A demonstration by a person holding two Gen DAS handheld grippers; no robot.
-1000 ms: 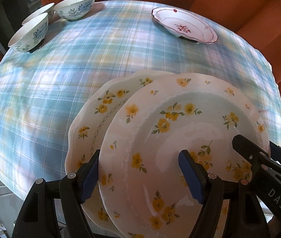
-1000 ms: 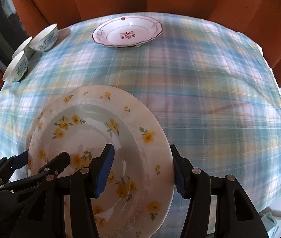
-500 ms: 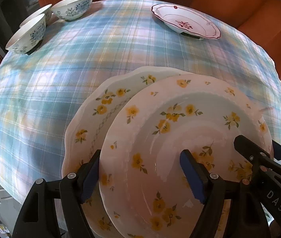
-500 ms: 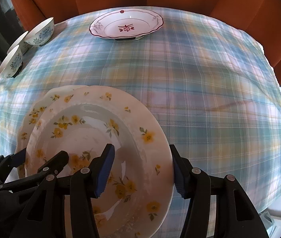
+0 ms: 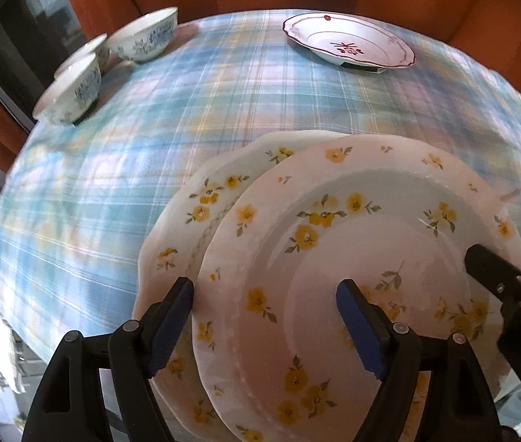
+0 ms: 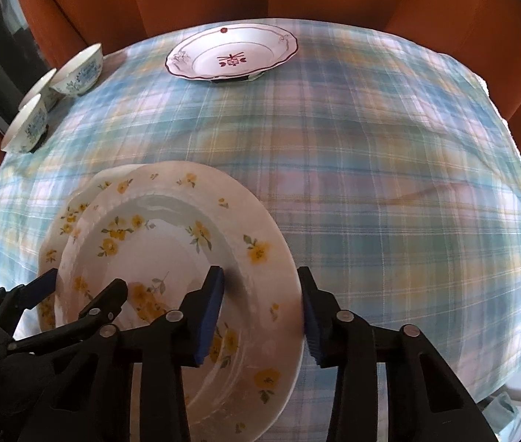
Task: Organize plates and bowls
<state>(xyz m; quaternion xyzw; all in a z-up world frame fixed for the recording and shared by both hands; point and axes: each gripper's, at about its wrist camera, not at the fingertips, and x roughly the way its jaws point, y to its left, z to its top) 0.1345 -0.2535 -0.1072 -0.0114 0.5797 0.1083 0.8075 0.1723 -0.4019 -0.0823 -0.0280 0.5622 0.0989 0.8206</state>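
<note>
The yellow-flowered plate (image 5: 352, 276) lay on a second one (image 5: 201, 217), near the table's front edge. The left gripper (image 5: 271, 316) was opening astride its rim; the right gripper (image 6: 260, 305) was closing around the opposite rim.

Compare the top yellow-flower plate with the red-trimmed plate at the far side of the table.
The yellow-flower plate carries scattered yellow blossoms; the red-trimmed plate has a dark red rim line and one red motif at its centre. The yellow-flower plate lies on another plate; the red-trimmed plate sits alone. The yellow-flower plate is between gripper fingers; the red-trimmed plate is untouched. Both are white with wavy rims.
</note>
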